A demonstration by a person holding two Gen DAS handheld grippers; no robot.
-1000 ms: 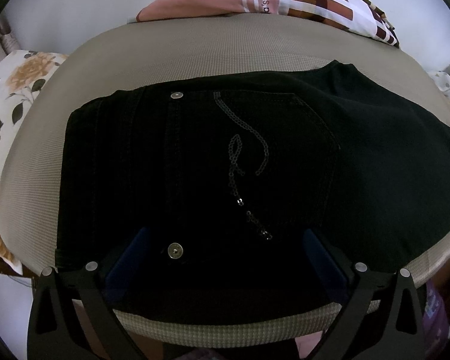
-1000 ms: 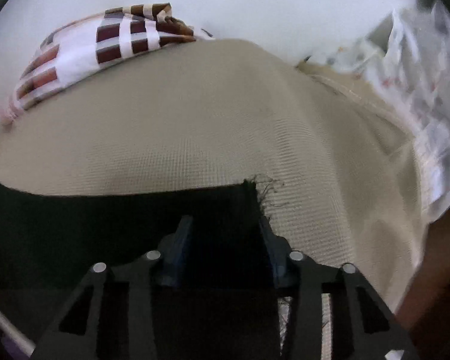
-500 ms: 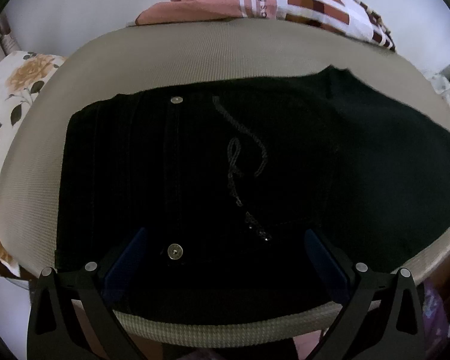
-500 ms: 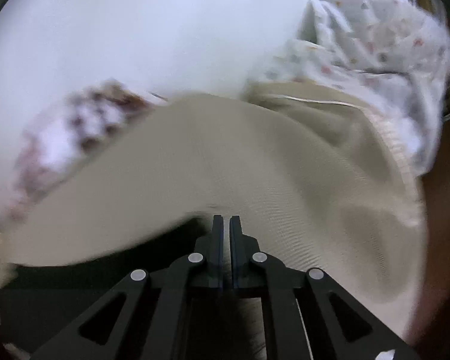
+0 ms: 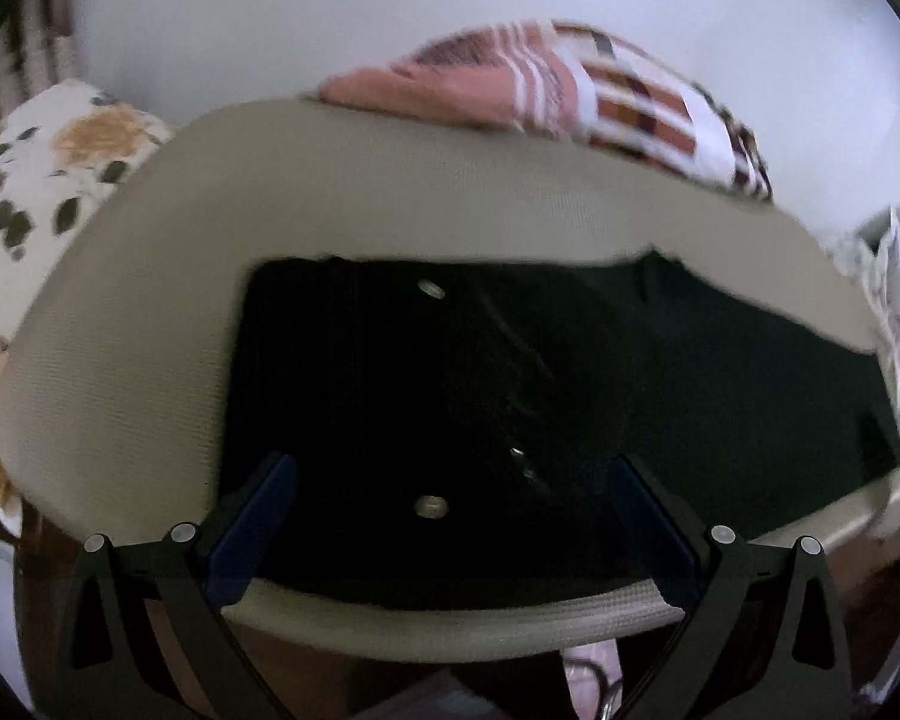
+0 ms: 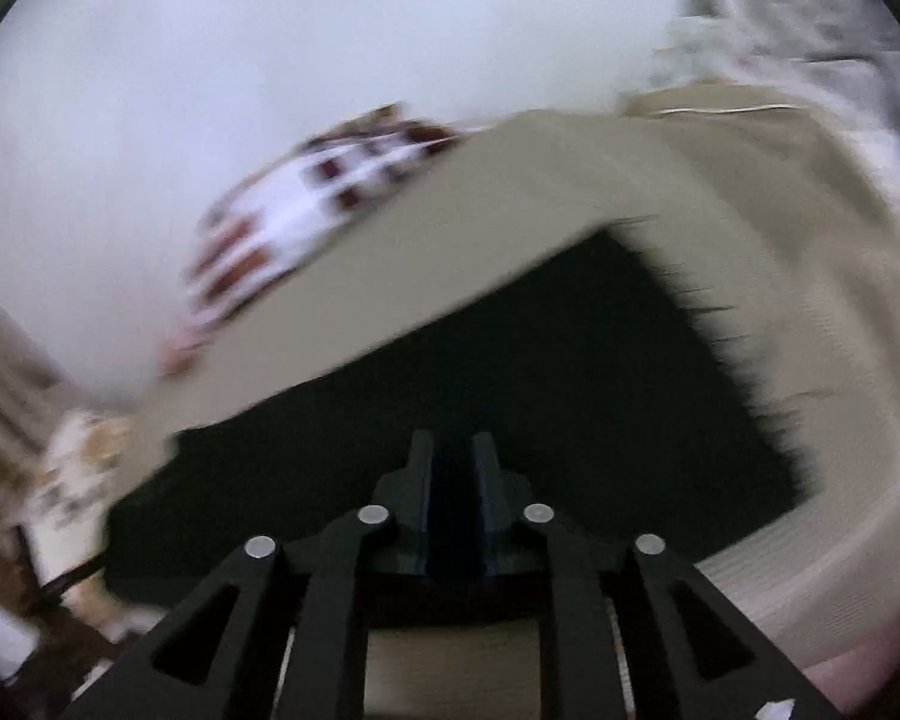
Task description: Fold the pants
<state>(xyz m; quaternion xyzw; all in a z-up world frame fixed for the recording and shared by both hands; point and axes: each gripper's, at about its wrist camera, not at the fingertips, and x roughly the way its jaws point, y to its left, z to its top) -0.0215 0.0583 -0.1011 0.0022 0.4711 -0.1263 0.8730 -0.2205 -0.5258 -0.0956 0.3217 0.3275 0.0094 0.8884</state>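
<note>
Lying flat across the beige cushioned surface (image 5: 390, 192) are the black pants (image 5: 570, 390), spreading ahead of and beneath the left tongs (image 5: 453, 474). The waistband end is sitting toward the left of those tongs, and the legs are running off to their right. In the right wrist view the same pants (image 6: 510, 372) are reaching ahead and to the right of the right tongs (image 6: 453, 450), ending in a frayed hem (image 6: 726, 324) that is resting on the beige surface (image 6: 780, 228).

Beyond the far edge of the surface, ahead of the left tongs, a pink and brown checked cloth (image 5: 600, 102) is lying against a white wall (image 5: 390, 12). A floral pillow (image 5: 36, 168) is showing far to the left of the left tongs. A pale printed fabric (image 6: 810, 18) is sitting ahead and to the right of the right tongs; blur is hiding its detail.

The left tongs are standing spread wide, with nothing between the blue pads (image 5: 258, 516), which are hovering over the waistband area. Two metal buttons are showing between them: one (image 5: 431, 505) close in, one (image 5: 431, 288) farther ahead.

The right tongs are standing with only a narrow gap and are opening; no fabric is visible between their tips, and the pants are lying just beyond them.
</note>
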